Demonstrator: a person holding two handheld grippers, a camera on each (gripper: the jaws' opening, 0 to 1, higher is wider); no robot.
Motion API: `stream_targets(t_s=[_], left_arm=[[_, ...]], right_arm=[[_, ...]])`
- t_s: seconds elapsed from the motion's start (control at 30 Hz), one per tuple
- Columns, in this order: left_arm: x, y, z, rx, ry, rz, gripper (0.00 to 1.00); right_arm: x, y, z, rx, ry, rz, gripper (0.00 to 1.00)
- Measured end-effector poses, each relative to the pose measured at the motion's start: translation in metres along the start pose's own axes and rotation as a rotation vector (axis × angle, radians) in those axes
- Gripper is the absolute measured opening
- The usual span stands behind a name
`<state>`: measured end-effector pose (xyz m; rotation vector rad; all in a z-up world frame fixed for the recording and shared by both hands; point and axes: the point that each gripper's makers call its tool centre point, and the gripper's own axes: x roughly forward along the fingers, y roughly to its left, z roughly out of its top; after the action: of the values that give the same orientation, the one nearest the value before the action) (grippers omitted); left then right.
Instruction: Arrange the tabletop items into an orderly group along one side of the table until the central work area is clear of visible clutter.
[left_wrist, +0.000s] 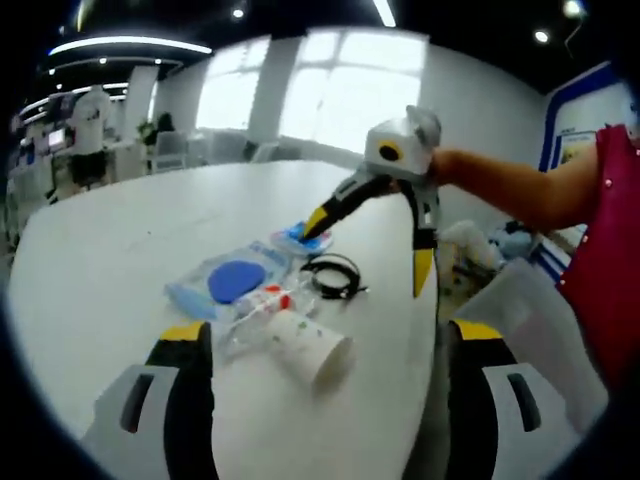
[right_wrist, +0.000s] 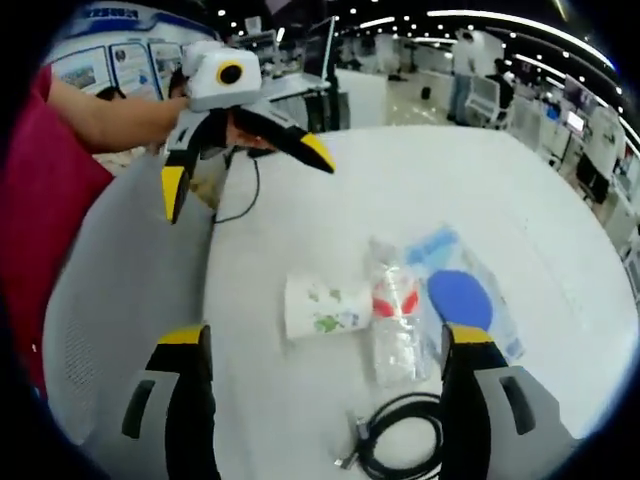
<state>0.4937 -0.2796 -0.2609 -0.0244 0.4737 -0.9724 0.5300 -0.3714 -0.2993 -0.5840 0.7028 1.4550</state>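
- My left claw (left_wrist: 318, 345) has its two jaws spread wide apart, with nothing between them; they rise over the near edge of the white desk (left_wrist: 120, 240).
- In the left gripper view I see my right claw (left_wrist: 370, 255) reaching in over the desk's far right edge. Its yellow-tipped jaws are splayed apart and empty. One tip points down close to a small blue packet (left_wrist: 296, 237); I cannot tell whether it touches.
- In the right gripper view my right claw's (right_wrist: 325, 345) jaws stand wide apart, gripping nothing, while my left claw (right_wrist: 245, 170) hangs above the desk's (right_wrist: 400, 190) left edge, also spread and empty.
- The items lie in a loose cluster near the desk's edge. A paper cup (left_wrist: 308, 347) lies on its side with its mouth toward the left claw; the inside is not visible.
- The right gripper view shows the cup's (right_wrist: 322, 305) printed green pattern.
- Just beside the cup lies a clear plastic bottle (right_wrist: 395, 320) with a red band, also on its side.
- Next to the bottle is a clear bag (right_wrist: 465, 290) holding a round blue object (right_wrist: 458, 296).
- A coiled black cable (right_wrist: 400, 440) lies by the near edge in the right gripper view; in the left gripper view the cable (left_wrist: 333, 273) sits past the cup.
- The left gripper view shows bright windows (left_wrist: 330, 90); the right gripper view shows an office with desks and a grey chair (right_wrist: 120, 300).
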Motion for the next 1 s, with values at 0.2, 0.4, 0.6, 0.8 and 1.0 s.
stream_targets(t_s=[0.2,0.4,0.6,0.8,1.0], left_arm=[[-0.012,0.009,-0.005,-0.018,-0.006,0.027,0.94],[-0.013,0.016,-0.005,-0.038,-0.02,0.045,0.94],[-0.008,0.02,-0.006,-0.046,-0.015,0.047,0.93],[-0.004,0.024,-0.009,-0.06,-0.005,0.052,0.92],[-0.002,0.03,-0.012,-0.075,-0.002,0.057,0.92]], right_arm=[[0.015,-0.009,-0.002,-0.009,0.033,0.023,0.91],[0.028,-0.021,-0.012,-0.013,0.07,0.04,0.87],[0.038,-0.029,-0.022,-0.028,0.108,0.064,0.82],[0.05,-0.037,-0.031,-0.032,0.137,0.083,0.75],[0.059,-0.041,-0.037,-0.026,0.164,0.099,0.69]])
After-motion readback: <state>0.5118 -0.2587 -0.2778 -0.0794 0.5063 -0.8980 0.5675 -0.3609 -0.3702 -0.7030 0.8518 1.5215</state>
